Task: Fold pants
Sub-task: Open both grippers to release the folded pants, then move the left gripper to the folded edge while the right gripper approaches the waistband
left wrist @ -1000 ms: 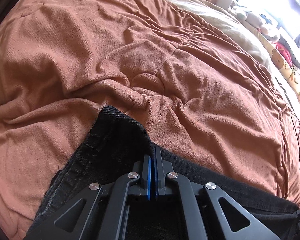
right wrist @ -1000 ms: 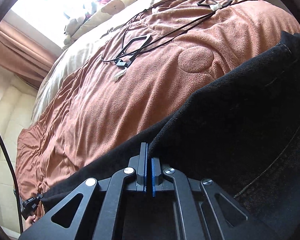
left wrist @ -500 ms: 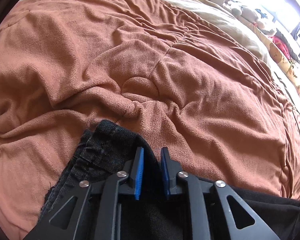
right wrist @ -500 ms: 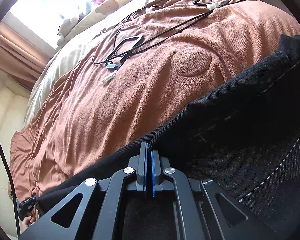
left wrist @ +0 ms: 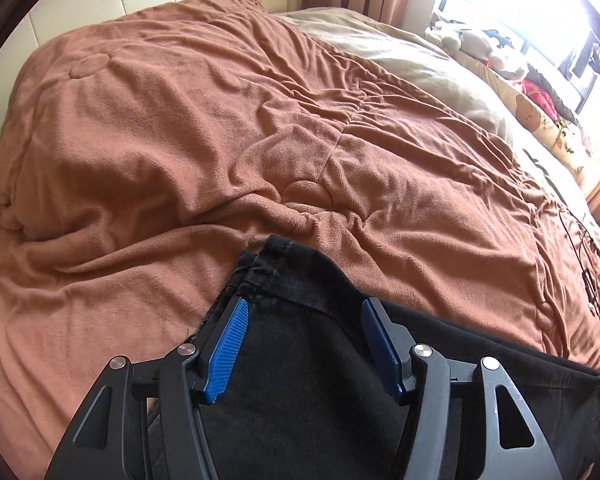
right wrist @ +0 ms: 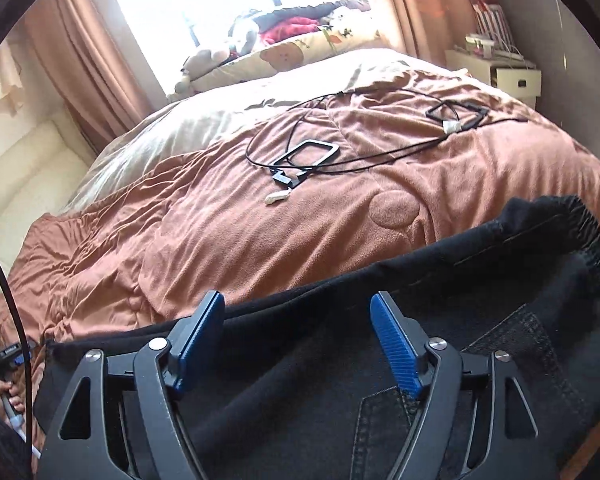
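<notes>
Left wrist view: the left hand-held gripper (left wrist: 302, 334) is opening, its blue pads clear of the black pants (left wrist: 300, 368), whose hem corner rests flat on the bed's brown blanket (left wrist: 180, 140), apparently just laid down.

Right wrist view: the right hand-held gripper (right wrist: 298, 338) likewise spreads open above the pants (right wrist: 320, 360), gripping nothing, likely releasing a finished fold.

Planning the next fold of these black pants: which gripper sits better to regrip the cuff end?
Probably the left gripper: its opening jaws straddle the pants cuff. The right gripper hovers mid-fabric.
</notes>
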Demonstrator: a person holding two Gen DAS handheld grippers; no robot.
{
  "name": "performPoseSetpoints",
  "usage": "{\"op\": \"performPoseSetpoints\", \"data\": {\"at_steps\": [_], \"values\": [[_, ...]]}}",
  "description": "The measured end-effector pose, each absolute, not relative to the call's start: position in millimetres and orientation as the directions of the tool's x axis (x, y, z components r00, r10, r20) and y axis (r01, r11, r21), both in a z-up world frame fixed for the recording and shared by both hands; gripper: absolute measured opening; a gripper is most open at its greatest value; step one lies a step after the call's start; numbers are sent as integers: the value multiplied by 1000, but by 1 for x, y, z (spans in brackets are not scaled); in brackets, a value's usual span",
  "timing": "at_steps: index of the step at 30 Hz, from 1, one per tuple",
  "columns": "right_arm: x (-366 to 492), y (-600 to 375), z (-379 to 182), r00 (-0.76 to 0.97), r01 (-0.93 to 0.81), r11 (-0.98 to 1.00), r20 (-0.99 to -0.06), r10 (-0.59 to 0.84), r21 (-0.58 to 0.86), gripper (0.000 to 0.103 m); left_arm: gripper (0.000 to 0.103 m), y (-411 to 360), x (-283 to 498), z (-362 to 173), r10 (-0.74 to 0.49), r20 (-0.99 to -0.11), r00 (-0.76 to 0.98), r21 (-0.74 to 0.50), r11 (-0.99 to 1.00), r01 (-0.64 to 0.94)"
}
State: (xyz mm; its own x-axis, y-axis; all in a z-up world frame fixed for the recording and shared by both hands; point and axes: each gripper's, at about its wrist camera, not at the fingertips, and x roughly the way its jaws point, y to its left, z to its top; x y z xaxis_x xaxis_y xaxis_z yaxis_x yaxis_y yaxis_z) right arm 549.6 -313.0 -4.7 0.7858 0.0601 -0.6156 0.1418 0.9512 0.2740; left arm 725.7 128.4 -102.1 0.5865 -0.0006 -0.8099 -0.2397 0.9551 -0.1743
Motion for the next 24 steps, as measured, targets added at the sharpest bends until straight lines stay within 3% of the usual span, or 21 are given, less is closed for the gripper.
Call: {"op": "performPoseSetpoints", "data": {"at_steps": [15,20,24], "values": [[424,-342,24,819,43,951,-556,142,306,83,62,161,614,-62,-32,-778,627,-216,951,-220],[385,-360,24,831,77,947,-546,112,312,103,62,171,583,-64,-42,-777,629,-238,943,-231],[364,-366,20,819,113,947,-568,84,302,103,62,180,564,-75,-55,-781,622,-262,933,-247]]}}
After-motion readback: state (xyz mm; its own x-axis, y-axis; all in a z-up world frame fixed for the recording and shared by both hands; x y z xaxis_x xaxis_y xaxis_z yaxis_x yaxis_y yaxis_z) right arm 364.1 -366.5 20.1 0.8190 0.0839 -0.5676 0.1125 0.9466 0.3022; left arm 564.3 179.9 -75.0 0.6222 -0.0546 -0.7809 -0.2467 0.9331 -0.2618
